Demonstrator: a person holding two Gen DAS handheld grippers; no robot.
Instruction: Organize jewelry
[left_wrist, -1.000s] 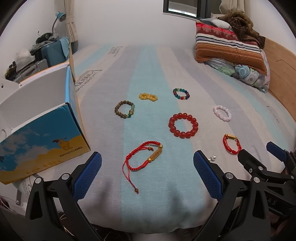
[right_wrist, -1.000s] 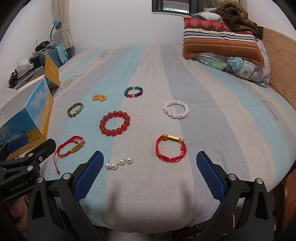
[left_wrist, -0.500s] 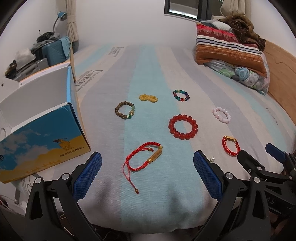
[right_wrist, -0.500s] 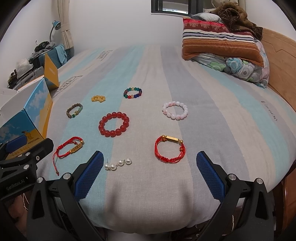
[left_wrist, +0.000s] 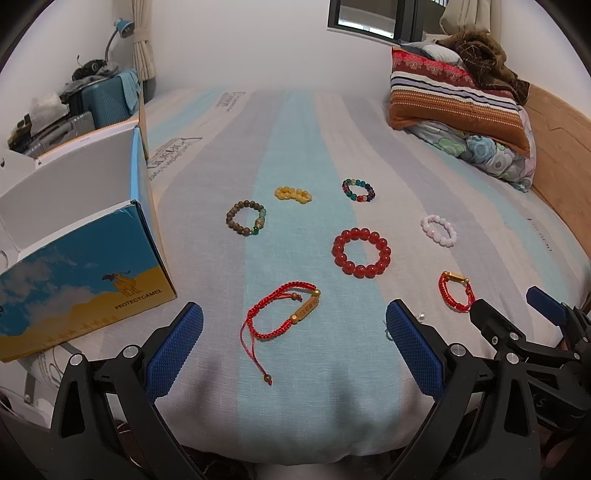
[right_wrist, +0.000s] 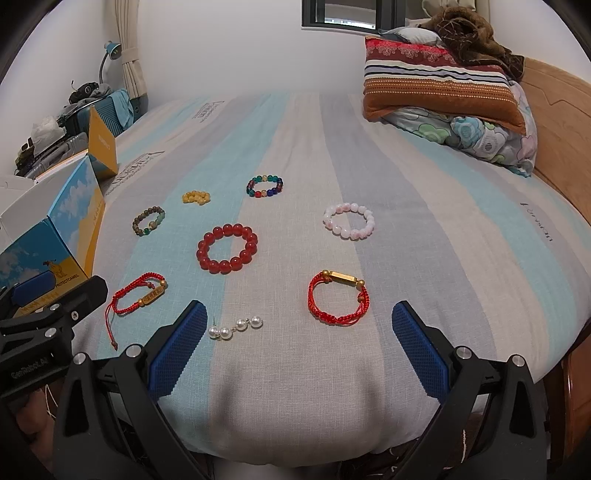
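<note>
Both tools gape wide, empty: left tool (left_wrist: 293, 345) faces red braided cord bracelet (left_wrist: 282, 312) on striped bed (left_wrist: 295, 147); right tool (right_wrist: 297, 341) near pearl string (right_wrist: 235, 328). Open blue-yellow cardboard box (left_wrist: 79, 280) beside left, likely destination.

From my left camera, my own right finger (left_wrist: 413, 350) hides most of the pearl string (left_wrist: 421, 316); one bead peeks out. The box (left_wrist: 85, 273) runs off the left edge, its inside mostly out of sight. The engraving on the gold bar (right_wrist: 152, 295) is too small to read.
</note>
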